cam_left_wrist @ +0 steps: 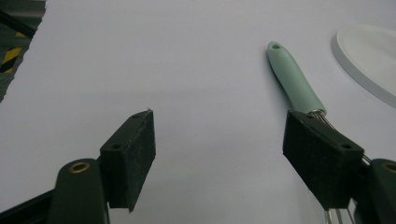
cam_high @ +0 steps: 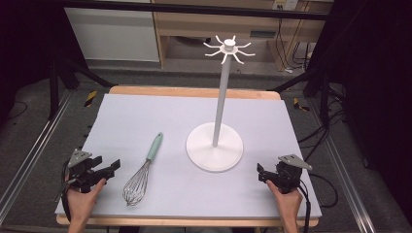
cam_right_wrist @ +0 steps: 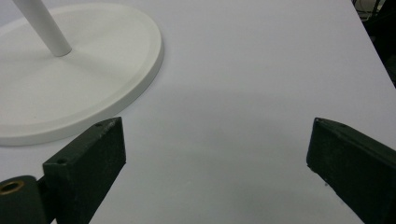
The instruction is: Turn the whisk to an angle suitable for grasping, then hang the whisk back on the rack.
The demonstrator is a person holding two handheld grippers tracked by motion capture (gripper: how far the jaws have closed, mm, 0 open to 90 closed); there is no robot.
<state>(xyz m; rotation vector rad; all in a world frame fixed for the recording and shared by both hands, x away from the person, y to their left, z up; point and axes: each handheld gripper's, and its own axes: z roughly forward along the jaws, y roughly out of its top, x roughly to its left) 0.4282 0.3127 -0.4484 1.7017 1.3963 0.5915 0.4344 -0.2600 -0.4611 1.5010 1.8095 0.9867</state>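
At the near left corner of the worktop (cam_high: 145, 111), the left hand-held gripper (cam_high: 109, 170) rests with its jaws wide apart and nothing between them. Just to its right lies the whisk (cam_high: 141, 174), flat on the worktop, mint handle pointing away and wire head toward the person. Farther right stands the white rack (cam_high: 216, 143), upright, and beyond it the right hand-held gripper (cam_high: 265, 175) sits at the near right corner, jaws spread and empty.

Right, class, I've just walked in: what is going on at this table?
A person sits at a table with a gripper in each hand. The left gripper and right gripper both rest near the front edge, jaws open and holding nothing. A whisk lies untouched beside the left gripper, next to a white stand with hooks on top.
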